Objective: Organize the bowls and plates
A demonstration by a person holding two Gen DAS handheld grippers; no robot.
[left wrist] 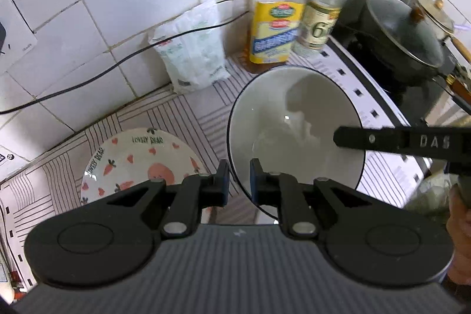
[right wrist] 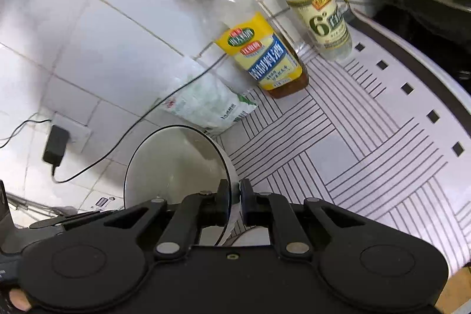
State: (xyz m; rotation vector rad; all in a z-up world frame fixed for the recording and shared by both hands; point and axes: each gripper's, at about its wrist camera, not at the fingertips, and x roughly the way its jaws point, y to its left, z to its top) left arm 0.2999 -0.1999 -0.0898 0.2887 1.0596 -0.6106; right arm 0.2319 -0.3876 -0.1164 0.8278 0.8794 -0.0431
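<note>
A white bowl (left wrist: pixel 294 125) with a thin black rim hangs between both grippers above the patterned counter. My left gripper (left wrist: pixel 239 181) is shut on its near-left rim, one pad inside and one outside. In the right wrist view the same bowl (right wrist: pixel 176 167) appears tilted, with my right gripper (right wrist: pixel 234 199) shut on its rim. A black finger (left wrist: pixel 353 139) of the right gripper reaches over the bowl's right edge in the left wrist view. A carrot-patterned plate (left wrist: pixel 138 161) lies flat on the counter, left of the bowl and partly hidden by the left gripper.
Two bottles (left wrist: pixel 276 25) (left wrist: pixel 321 16) and a white bag (left wrist: pixel 191 55) stand against the tiled wall. A dark wok with a glass lid (left wrist: pixel 406 31) sits on the stove at right. A black cable (left wrist: pixel 88 81) runs along the wall to a charger (right wrist: pixel 56 146).
</note>
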